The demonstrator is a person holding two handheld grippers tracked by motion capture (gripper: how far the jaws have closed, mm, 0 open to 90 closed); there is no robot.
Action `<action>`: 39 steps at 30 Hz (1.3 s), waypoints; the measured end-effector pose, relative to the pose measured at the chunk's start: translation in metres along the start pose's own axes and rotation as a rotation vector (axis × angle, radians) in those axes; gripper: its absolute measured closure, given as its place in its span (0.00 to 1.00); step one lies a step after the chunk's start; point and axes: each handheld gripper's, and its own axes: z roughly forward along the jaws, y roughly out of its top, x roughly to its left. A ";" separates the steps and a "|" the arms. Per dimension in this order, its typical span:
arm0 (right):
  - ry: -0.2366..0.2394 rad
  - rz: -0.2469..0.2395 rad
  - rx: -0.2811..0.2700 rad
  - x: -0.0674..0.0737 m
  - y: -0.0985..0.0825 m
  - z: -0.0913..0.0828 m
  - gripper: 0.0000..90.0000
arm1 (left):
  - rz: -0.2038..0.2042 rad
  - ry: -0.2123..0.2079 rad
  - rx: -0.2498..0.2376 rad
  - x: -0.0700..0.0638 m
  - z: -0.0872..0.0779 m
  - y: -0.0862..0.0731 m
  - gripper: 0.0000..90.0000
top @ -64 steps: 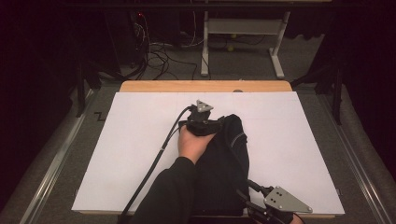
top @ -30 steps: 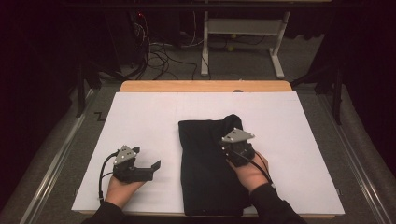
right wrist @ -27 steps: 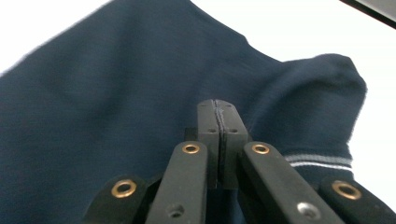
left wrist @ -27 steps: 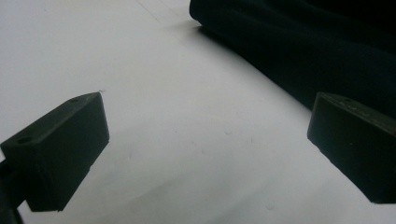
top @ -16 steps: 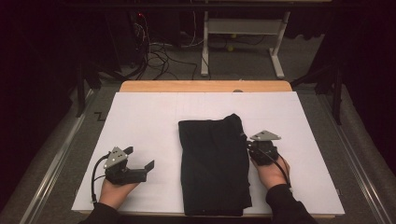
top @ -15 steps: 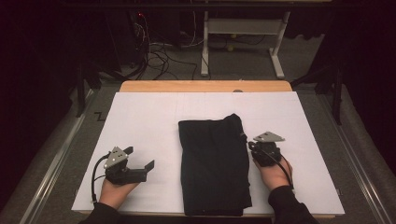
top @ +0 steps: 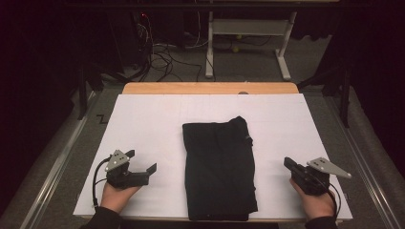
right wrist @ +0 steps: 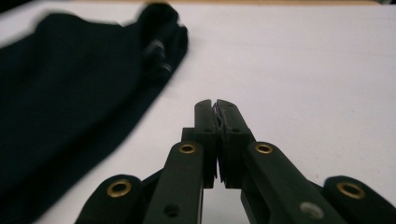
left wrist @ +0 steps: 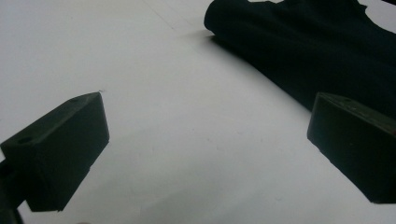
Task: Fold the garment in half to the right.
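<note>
1. We see the black cloth folded mid-bench, long axis running near edge to far.
2. Our left hand-held gripper, released, sits nearer it than our clenched, empty right hand-held gripper.

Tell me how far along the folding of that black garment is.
Done, it seems: the black garment lies folded into a neat rectangle on the white table cover. In hand: nothing. The left gripper rests open beside it, the right gripper is shut and empty, both clear of the cloth. Left: perhaps only one more fold, if wanted.
</note>
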 end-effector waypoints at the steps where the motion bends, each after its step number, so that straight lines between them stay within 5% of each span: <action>1: 0.009 0.003 -0.028 0.002 0.000 -0.007 0.97 | 0.001 -0.006 -0.003 -0.001 -0.001 0.000 0.00; 5: 0.049 -0.012 -0.099 0.014 0.000 -0.020 0.95 | 0.028 -0.015 -0.012 -0.007 -0.002 0.001 0.00; 12: 0.062 -0.054 -0.055 0.023 -0.002 0.001 0.85 | 0.032 -0.019 -0.010 -0.010 0.001 0.002 0.00; 20: 0.039 -0.112 -0.045 0.028 -0.004 0.005 0.38 | 0.001 -0.009 -0.026 -0.001 -0.006 0.002 0.00; 26: 0.040 -0.073 -0.032 0.025 -0.003 0.009 0.04 | 0.004 -0.013 -0.032 0.000 -0.007 0.004 0.00; 30: 0.061 -0.044 -0.075 0.026 0.001 -0.001 0.00 | 0.026 -0.013 -0.037 -0.004 -0.009 0.006 0.00; 33: 0.081 -0.077 -0.144 0.030 0.003 -0.014 0.00 | 0.036 -0.022 -0.046 -0.007 -0.009 0.007 0.00; 39: 0.077 -0.086 -0.137 0.029 0.001 -0.011 0.00 | 0.028 -0.026 -0.038 -0.006 -0.007 0.006 0.00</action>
